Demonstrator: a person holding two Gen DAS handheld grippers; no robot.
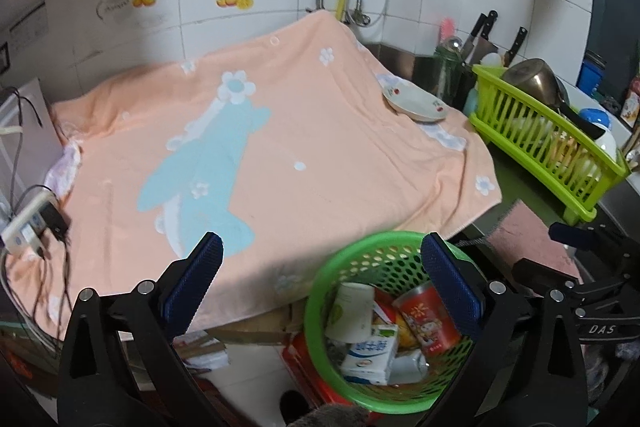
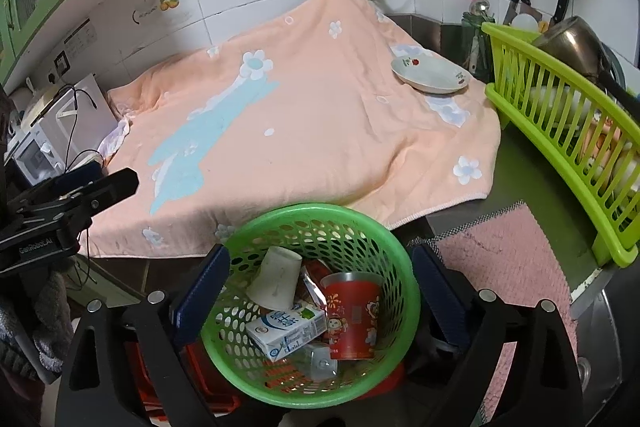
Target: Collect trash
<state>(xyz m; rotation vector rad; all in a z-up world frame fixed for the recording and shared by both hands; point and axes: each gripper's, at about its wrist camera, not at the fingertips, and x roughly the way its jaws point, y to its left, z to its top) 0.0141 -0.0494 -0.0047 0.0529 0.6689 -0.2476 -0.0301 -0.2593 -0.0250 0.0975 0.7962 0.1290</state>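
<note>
A round green mesh basket [image 2: 360,227] sits below the counter's front edge; it also shows in the left wrist view [image 1: 384,247]. It holds a white paper cup [image 2: 276,283], a red can [image 2: 352,319], a white and blue milk carton [image 2: 286,333], a clear plastic piece and a wrapper. My right gripper [image 2: 320,279] is open and empty, with its fingers on either side of the basket above it. My left gripper [image 1: 320,267] is open and empty, over the counter's front edge at the basket's left.
A peach towel [image 2: 320,131] with a blue figure covers the counter. A white dish [image 2: 430,75] lies on its far right. A lime dish rack [image 2: 560,131] with pots stands at the right, a pink mat [image 2: 512,259] before it. A power strip with cables [image 1: 32,227] lies left.
</note>
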